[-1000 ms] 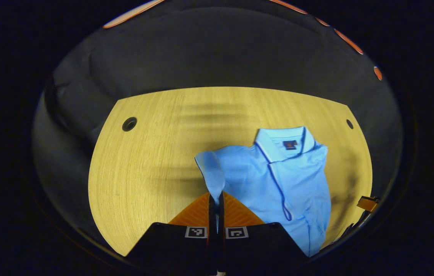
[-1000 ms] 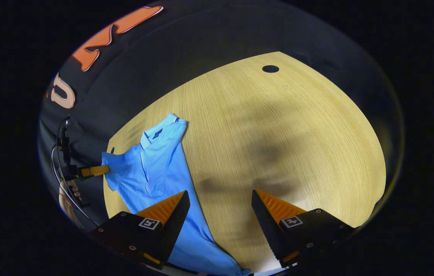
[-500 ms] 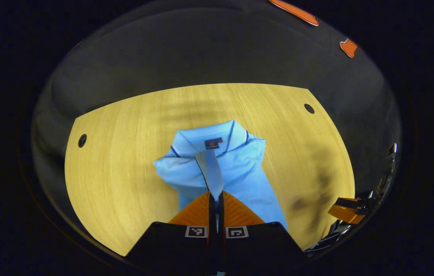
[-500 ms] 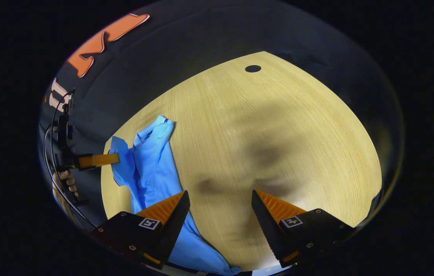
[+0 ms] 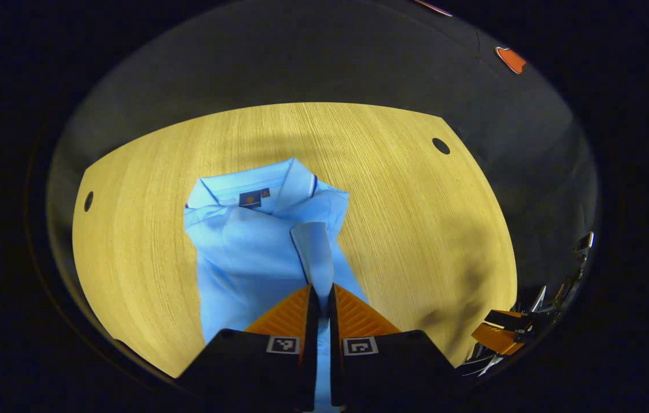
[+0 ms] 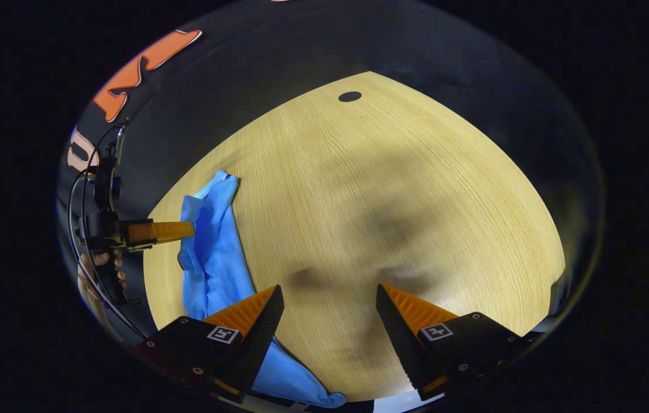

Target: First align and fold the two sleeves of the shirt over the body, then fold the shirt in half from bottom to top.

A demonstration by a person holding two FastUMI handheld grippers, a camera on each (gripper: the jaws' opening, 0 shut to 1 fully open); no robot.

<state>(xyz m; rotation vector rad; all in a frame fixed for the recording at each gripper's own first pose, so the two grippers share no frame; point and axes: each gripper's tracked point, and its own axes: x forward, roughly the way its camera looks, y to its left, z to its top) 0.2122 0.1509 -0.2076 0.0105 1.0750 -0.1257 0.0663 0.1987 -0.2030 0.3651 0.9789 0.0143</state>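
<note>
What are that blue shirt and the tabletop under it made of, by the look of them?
The shirt looks like soft, matte knit fabric: it drapes and creases where the left claw pinches its sleeve. The table looks like pale wood or wood-look laminate: fine straight grain lines, smooth low sheen.

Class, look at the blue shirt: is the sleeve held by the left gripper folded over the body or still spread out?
Being folded: the left gripper pinches the sleeve above the shirt body, not yet laid flat.

Bare table (image 6: 416, 201) beside shirt (image 6: 215, 258)

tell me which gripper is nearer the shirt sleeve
Left. The left gripper pinches the sleeve; the right gripper hangs open beside the shirt.
</note>
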